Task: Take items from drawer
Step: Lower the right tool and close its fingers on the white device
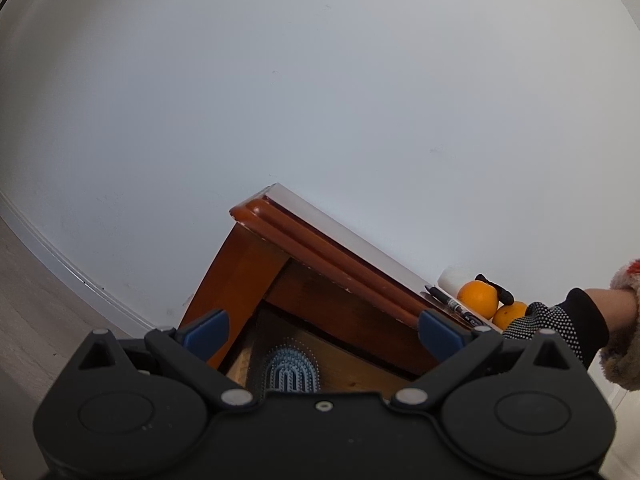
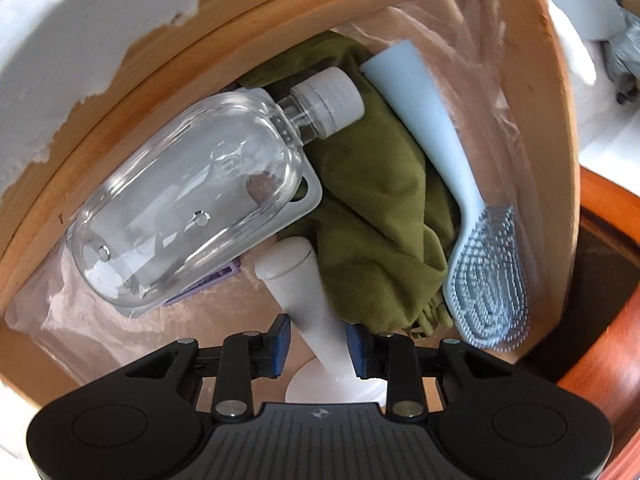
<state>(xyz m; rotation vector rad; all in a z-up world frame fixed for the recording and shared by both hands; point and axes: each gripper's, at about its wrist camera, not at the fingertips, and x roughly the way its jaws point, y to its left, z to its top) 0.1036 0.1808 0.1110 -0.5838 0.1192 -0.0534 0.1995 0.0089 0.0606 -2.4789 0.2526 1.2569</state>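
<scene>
The open wooden drawer [image 2: 556,128] holds a clear plastic bottle [image 2: 192,196] with a white cap, an olive green cloth [image 2: 372,216], a light blue hairbrush [image 2: 480,280] and a white handled tool [image 2: 308,300]. My right gripper [image 2: 318,340] is inside the drawer, its blue pads [image 2: 280,346] closed against the white tool's stem. My left gripper [image 1: 322,332] is open and empty in front of the brown wooden table [image 1: 320,256]; the hairbrush [image 1: 290,372] shows below it in the drawer.
On the tabletop at right lie two oranges [image 1: 478,298], a black pen [image 1: 454,304] and a white object [image 1: 456,276]. A gloved hand [image 1: 556,328] reaches in from the right. A clear plastic sheet [image 2: 480,80] lines the drawer. A white wall [image 1: 280,100] stands behind.
</scene>
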